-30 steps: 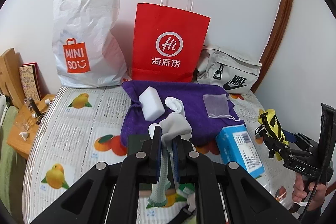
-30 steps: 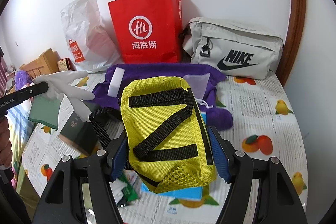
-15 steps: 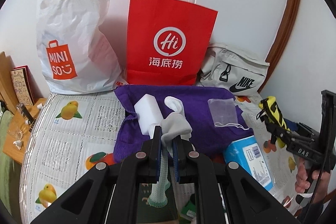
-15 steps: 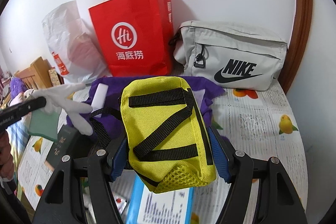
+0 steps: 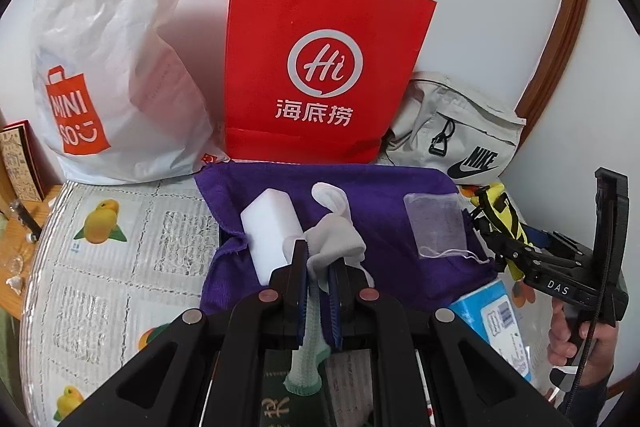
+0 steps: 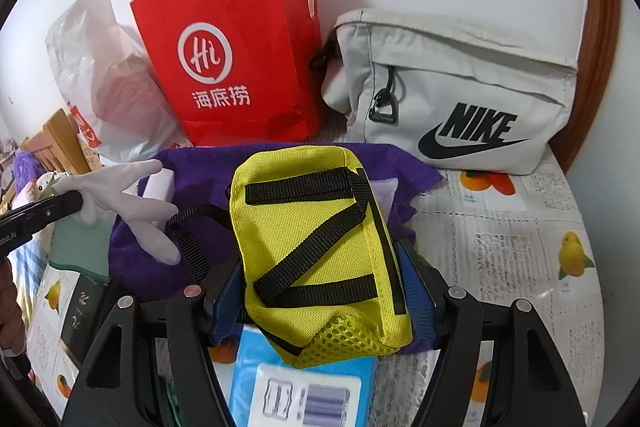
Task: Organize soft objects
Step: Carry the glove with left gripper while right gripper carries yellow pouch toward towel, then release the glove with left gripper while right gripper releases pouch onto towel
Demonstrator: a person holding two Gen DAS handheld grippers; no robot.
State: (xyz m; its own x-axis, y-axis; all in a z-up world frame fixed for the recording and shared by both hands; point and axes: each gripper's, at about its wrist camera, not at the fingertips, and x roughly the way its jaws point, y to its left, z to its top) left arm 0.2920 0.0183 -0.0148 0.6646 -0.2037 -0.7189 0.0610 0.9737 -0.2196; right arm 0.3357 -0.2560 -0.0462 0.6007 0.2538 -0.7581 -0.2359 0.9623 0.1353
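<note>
Closer now than a second ago to the red paper bag (image 5: 320, 67), which fills more of both views; white Miniso bag (image 5: 108, 67) and grey Nike pouch (image 6: 452, 95) likewise larger. Blue tissue pack (image 6: 304, 379) slid further under the right claw, now directly below it.

Left gripper (image 5: 319, 291): pressed nearly together, pinching a white glove with green cuff (image 5: 332, 247); glove fingers sticking up past the tips, cuff dangling below between the arms. Hangs over the near edge of the purple towel (image 5: 400, 211).

Right gripper (image 6: 320, 279): spread wide, clamping a yellow pouch with black straps (image 6: 320, 239) across its width, blue pads touching both sides. Held above the near edge of the purple towel, mesh end toward the camera.

On the purple towel: white sponge block (image 5: 272, 227) left of centre, clear mesh sachet (image 5: 436, 223) toward the right edge. Towel's far edge touching the foot of the red paper bag. Dark green booklet (image 6: 80, 311) off the towel's near-left corner, on the fruit-print tablecloth (image 5: 100, 247).
</note>
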